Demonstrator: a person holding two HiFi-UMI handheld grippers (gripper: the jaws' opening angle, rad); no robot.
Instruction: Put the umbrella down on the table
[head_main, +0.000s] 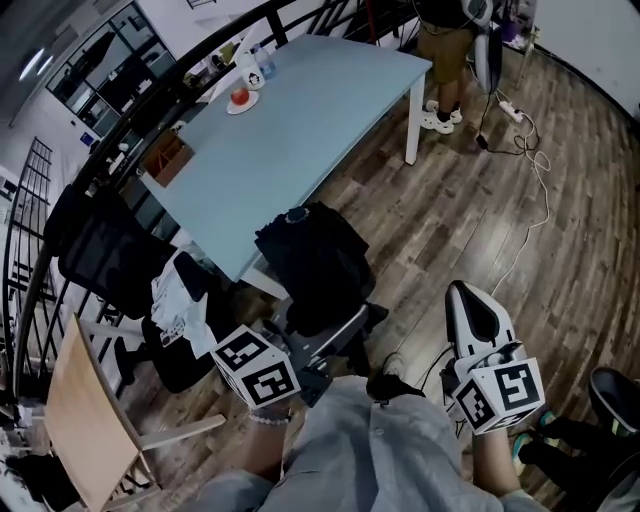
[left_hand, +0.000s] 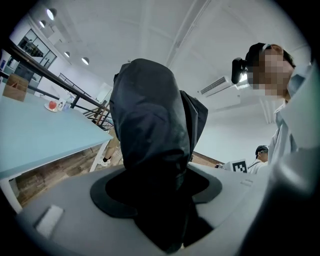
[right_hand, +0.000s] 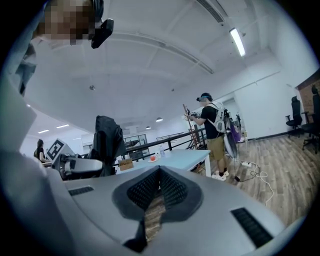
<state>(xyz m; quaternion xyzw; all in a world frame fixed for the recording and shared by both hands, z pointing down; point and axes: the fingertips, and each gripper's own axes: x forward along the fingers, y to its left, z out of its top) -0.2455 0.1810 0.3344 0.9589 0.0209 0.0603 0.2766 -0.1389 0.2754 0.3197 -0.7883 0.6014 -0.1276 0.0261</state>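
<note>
The umbrella (head_main: 312, 258) is black and folded, a bundle of dark fabric standing upright. My left gripper (head_main: 322, 325) is shut on its lower part, holding it in the air just short of the near corner of the light blue table (head_main: 300, 130). In the left gripper view the umbrella (left_hand: 150, 130) fills the middle, rising out of the left gripper (left_hand: 155, 187). My right gripper (head_main: 470, 300) is shut and holds nothing, off to the right over the wooden floor. The right gripper view shows the right gripper (right_hand: 159, 175), with the umbrella (right_hand: 107, 137) at its left.
On the table's far end stand a plate with a red thing (head_main: 240, 98), a bottle (head_main: 263, 66) and a cardboard box (head_main: 167, 156). A black office chair draped with clothes (head_main: 125, 262) and a wooden chair (head_main: 85, 420) stand at left. A person (head_main: 445, 50) stands beyond the table; a cable (head_main: 530, 200) lies on the floor.
</note>
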